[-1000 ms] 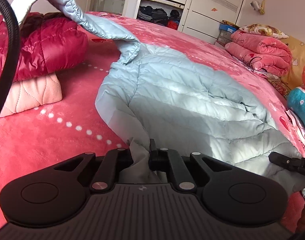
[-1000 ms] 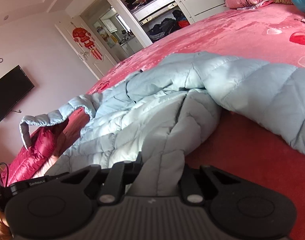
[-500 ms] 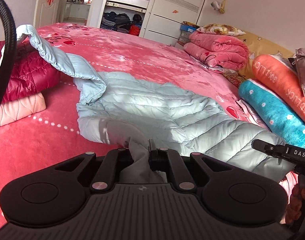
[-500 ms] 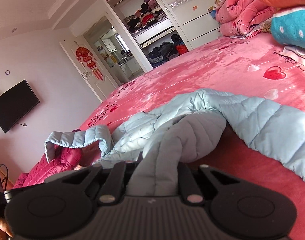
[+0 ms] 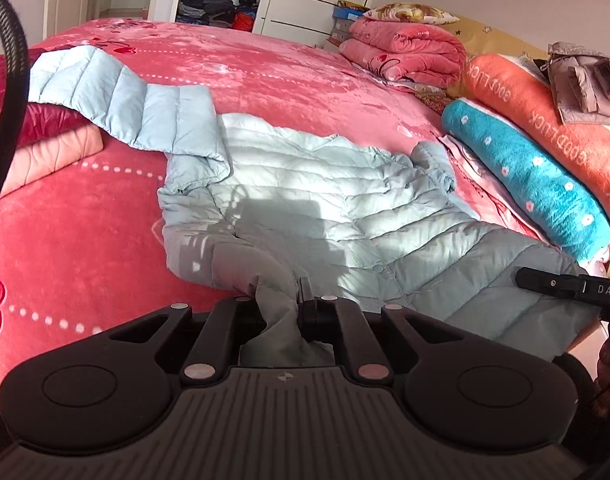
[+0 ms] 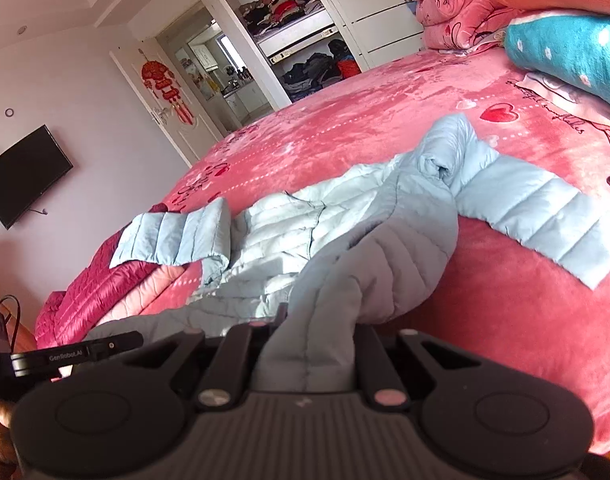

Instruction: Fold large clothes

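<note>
The pale blue quilted puffer jacket (image 5: 305, 216) now lies spread flat across the pink plush bedspread (image 5: 85, 248), where a second ago its near sleeve was slung high in the air and the body was still bunched. That left-hand sleeve (image 5: 117, 100) has dropped and now drapes over the folded crimson quilted jacket (image 5: 45, 120), which sits on a pale pink quilted pad (image 5: 49, 152). The other sleeve (image 6: 533, 216) stretches out flat toward the pillows, where before it curved in a loose heap. The left gripper (image 5: 289, 304) is clenched on the hem, grey lining puckered between its black fingers, just as it was a second ago. The right gripper (image 6: 317, 320) is likewise clamped tight on a thick fold of the hem, and its tip pokes into the left camera's view at the right edge. Both views take in more of the bed than before. Along the headboard side lie a teal dotted rolled blanket (image 5: 533, 176) and an orange roll printed GOOD LUCK (image 5: 545, 96), with folded pink blankets (image 5: 405, 52) stacked beyond. Farther back stands an open white wardrobe (image 6: 305, 24) full of clothes. Left of it there's a white door with a red hanging ornament (image 6: 165, 84), and a black wall-mounted television (image 6: 21, 172).
</note>
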Demonstrator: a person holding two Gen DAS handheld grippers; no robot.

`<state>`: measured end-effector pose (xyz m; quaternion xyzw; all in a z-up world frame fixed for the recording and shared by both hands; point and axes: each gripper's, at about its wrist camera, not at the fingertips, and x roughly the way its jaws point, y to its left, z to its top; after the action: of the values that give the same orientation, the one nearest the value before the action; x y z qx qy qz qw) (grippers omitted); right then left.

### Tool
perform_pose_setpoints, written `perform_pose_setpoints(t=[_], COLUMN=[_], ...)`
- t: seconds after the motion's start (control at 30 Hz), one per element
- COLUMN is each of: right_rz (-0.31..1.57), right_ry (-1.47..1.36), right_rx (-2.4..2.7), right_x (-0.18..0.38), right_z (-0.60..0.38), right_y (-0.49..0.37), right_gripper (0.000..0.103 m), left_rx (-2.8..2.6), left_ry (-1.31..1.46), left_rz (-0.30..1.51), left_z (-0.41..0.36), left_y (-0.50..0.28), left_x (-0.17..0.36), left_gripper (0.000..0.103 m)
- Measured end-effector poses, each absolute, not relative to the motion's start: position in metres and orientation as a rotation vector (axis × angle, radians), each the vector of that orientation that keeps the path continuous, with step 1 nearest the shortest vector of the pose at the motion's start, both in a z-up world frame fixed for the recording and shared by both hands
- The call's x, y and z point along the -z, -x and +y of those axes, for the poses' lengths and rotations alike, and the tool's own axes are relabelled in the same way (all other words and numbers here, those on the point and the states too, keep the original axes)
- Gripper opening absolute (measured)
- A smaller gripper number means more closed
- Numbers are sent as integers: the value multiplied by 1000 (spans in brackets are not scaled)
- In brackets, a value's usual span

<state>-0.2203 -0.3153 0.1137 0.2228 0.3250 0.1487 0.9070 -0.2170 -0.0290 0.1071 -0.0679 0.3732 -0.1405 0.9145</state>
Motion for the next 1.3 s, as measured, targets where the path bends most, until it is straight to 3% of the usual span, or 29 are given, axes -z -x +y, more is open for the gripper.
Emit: perform_pose_setpoints(t=[0.17,0.33,0.4,0.6,0.77,0.97,1.07,1.17,1.3], right_rz=[755,755,737,665,558,453,453,465,491], right_ry=[-450,-487,-485,-434,-403,-444,-474,-478,-457], right_rx=[-295,-264,-239,-152,-94,-61,-49,-28,-25], right_x=[-97,-96,-101,-121,-144,-154,-148,-138,-124], right_z=[-311,-318,-321,-333,-341,-348,-347,-340,-331], right_y=[234,244,248,264,271,270,268,267,264], right_gripper=[14,34,49,70,78,91,91,102,102], left_rx=[274,264,259,247,246,256,248,247,246], left_ry=[137,99,102,90,92,90,73,29,28], left_rz=[814,809,810,784,751,714,692,662,657], left_z=[-30,-31,-28,-13,-18,-41,-54,-67,-78], left_y=[216,221,222,241,236,219,212,207,201], left_x=[-96,-95,-99,-109,-120,-122,-120,-117,-111], left_gripper=[17,41,51,63,67,80,99,101,103])
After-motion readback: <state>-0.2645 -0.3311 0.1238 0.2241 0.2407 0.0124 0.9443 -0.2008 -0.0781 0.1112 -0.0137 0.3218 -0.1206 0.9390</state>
